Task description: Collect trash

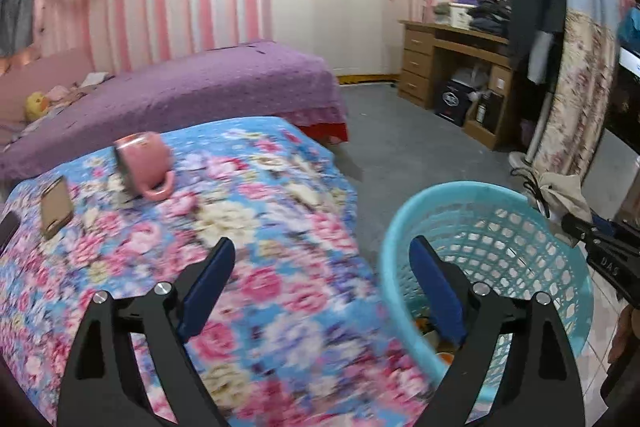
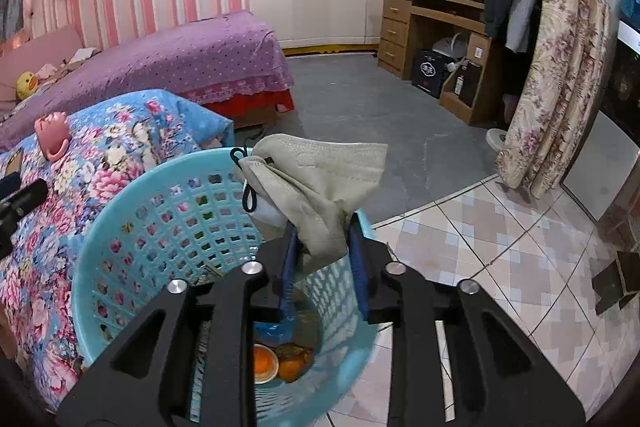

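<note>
Pink-striped bedroom w/ a purple bed, wardrobe and desk at the back. Left wrist view: floral-covered table (image 1: 248, 211) fills the foreground, w/ 1 pink mug (image 1: 145, 163) lying on its side and 1 flat phone-like slab (image 1: 56, 207) near the left edge, prob. not trash. Left gripper (image 1: 324, 267) has its jaws spread wide w/ nothing between them, hovering across the table edge and the rim of 1 blue basket (image 1: 520, 251), which sits on the floor just beside the table so scraps can go straight in. Right wrist view: right gripper (image 2: 324, 243) is over the basket (image 2: 132, 211), fingers close together w/ 1 beige face mask (image 2: 316, 179) between them; whether the pads press it I can't tell, grip looks loose. Mask hangs above the opening, prob. about to be dropped. Basket bottom holds 2 orange bits (image 2: 280, 363) plus 1 blue scrap (image 2: 270, 331).
</note>
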`<state>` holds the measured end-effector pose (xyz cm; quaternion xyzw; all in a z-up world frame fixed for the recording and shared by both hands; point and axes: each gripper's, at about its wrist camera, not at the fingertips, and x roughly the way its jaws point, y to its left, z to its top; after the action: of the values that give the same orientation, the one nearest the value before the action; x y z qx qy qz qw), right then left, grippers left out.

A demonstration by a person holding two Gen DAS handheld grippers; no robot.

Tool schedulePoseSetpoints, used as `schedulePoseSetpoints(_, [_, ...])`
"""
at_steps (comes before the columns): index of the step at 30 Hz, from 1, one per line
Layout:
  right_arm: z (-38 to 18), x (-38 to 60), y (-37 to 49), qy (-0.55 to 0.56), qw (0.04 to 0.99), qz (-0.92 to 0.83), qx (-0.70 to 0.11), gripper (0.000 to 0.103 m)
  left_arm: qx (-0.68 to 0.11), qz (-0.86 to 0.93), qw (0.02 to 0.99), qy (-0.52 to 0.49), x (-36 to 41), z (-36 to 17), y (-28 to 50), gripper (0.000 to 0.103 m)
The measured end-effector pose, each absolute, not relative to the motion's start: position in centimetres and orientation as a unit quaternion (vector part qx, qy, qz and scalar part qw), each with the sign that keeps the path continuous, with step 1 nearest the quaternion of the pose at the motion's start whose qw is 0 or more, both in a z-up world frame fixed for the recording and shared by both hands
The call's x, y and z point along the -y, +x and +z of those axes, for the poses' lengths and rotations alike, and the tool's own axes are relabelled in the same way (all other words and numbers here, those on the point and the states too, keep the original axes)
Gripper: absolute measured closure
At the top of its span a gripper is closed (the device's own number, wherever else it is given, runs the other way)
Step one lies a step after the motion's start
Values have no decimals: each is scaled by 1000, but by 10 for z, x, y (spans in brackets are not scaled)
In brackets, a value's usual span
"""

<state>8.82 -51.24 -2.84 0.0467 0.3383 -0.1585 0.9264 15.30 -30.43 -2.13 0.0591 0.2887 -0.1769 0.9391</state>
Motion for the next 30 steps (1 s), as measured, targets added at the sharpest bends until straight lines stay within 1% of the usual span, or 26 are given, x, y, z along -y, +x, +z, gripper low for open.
schedulePoseSetpoints(2, [-31, 506, 93, 44, 927, -152, -341, 65, -281, -163, 944, 56, 291, -18, 147, 8])
schedulePoseSetpoints(3, [-33, 503, 95, 39, 925, -156, -343, 52, -275, -155, 947, 57, 283, -16, 142, 7])
schedulePoseSetpoints(6, [-35, 500, 95, 37, 924, -158, -346, 34, -275, -152, 948, 56, 265, -12, 134, 7])
schedulePoseSetpoints(7, [-34, 499, 94, 40, 924, -159, -346, 25, -276, -152, 947, 56, 260, -10, 132, 7])
schedulePoseSetpoints(9, [-29, 495, 90, 38, 927, -161, -337, 14, -273, -145, 950, 51, 245, -5, 123, 7])
schedulePoseSetpoints(10, [-25, 491, 88, 35, 929, -161, -331, 10, -272, -143, 950, 49, 239, -3, 119, 7])
schedulePoseSetpoints(13, [-9, 475, 84, 31, 936, -158, -313, 4, -270, -138, 952, 43, 214, 4, 107, 6])
schedulePoseSetpoints(25, [57, 350, 67, -39, 972, -105, -205, 4, -249, -94, 963, 37, 119, 26, 63, 4])
schedulePoseSetpoints(30, [70, 301, 49, -25, 980, -69, -183, 4, -248, -76, 965, 29, 83, 21, 47, 4])
